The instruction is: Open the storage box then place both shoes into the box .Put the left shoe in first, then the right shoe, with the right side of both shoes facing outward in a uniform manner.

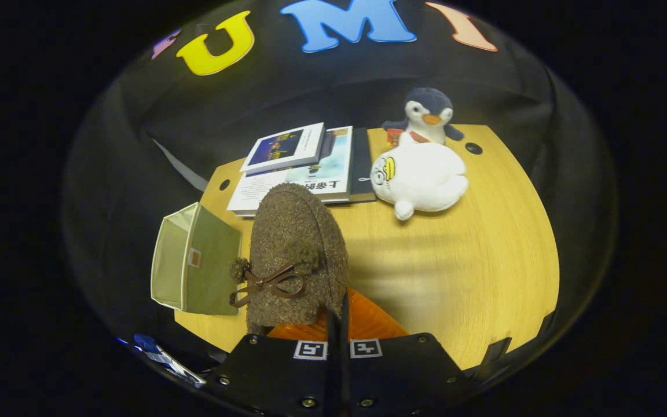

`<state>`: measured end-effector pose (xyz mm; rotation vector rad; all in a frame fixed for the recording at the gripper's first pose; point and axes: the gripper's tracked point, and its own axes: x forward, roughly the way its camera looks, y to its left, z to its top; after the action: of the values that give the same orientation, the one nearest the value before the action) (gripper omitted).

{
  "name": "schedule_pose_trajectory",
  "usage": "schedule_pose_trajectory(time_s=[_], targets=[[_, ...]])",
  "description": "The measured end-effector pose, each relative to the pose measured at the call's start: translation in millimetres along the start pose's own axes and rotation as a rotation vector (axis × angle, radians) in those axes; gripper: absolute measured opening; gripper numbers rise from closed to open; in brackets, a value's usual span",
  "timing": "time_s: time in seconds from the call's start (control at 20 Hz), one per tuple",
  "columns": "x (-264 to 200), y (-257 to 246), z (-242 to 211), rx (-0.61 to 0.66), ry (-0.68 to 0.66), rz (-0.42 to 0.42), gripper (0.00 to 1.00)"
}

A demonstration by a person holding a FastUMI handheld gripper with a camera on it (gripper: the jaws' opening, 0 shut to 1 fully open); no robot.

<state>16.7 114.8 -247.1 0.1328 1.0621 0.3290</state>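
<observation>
A brown fuzzy shoe [296, 255] with a dark bow and pom-poms hangs above the wooden table [472, 278], toe pointing away from me. My gripper [337, 324] is shut on the shoe's right rear edge, with its fingers almost touching. Left of the shoe stands the pale green fabric storage box [209, 269] at the table's left edge. Its open side faces left and shows a bare inside wall. The shoe hides the box's near right corner.
A stack of books [310, 165] lies beyond the shoe at the back of the table. A white plush toy [423, 176] lies right of the books, with a penguin plush [428, 116] behind it. Bare tabletop stretches to the right of the fingers.
</observation>
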Motion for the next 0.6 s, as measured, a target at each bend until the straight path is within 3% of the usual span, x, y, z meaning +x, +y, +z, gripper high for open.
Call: schedule_pose_trajectory(time_s=[0.6], targets=[[38.2, 147.7, 38.3, -0.188, 0.016, 0.156, 0.00]])
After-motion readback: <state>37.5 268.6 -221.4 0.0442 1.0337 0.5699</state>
